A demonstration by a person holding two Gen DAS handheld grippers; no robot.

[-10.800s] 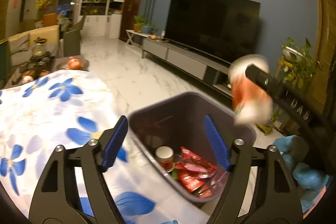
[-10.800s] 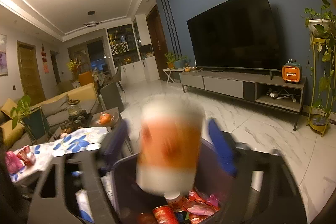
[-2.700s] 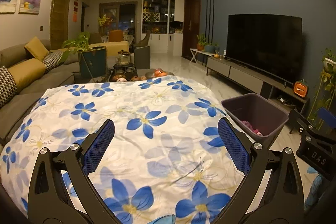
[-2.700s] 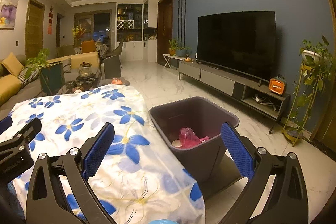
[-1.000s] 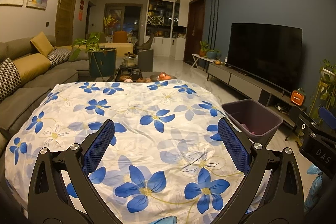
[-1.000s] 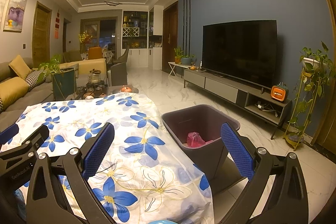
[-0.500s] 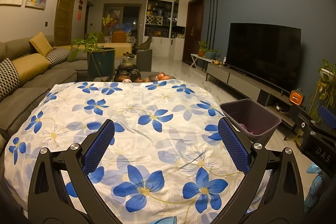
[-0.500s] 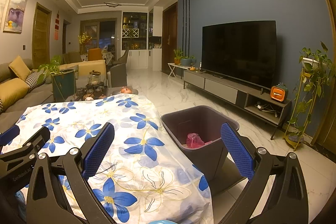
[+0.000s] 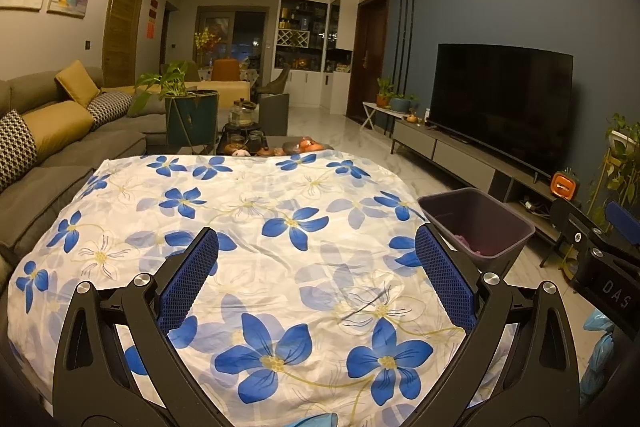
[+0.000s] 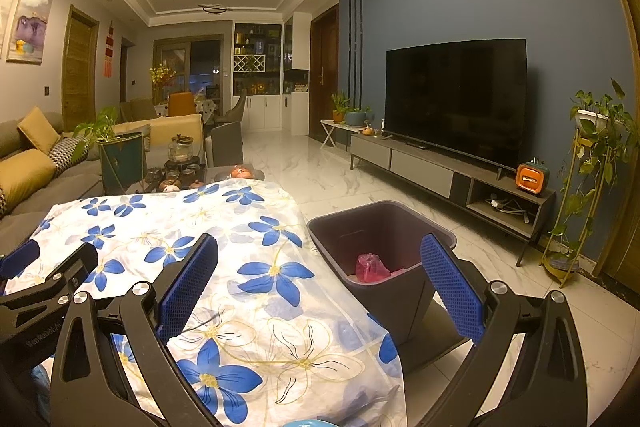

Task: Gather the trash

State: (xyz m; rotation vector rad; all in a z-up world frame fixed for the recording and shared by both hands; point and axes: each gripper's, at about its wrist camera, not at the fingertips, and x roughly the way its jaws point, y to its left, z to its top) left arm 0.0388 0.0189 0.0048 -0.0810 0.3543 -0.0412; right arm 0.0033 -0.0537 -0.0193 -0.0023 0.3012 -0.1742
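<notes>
Both the left claw (image 9: 316, 281) and the right claw (image 10: 320, 285) hang wide and empty above the bare flowered bench (image 9: 256, 211), probably because the trash (image 10: 372, 268) already lies in the bin (image 10: 400, 301) at its right edge.

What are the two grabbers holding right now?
Nothing. The left gripper and the right gripper are both open and empty above the flowered tablecloth; the trash bin stands beside it.

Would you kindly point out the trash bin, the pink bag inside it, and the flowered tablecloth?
Trash bin (image 10: 436, 229): right wrist view, on its far right rim.
Pink bag (image 10: 372, 267): right wrist view, on its crumpled middle.
Flowered tablecloth (image 9: 256, 211): left wrist view, on bare cloth mid-table.
</notes>
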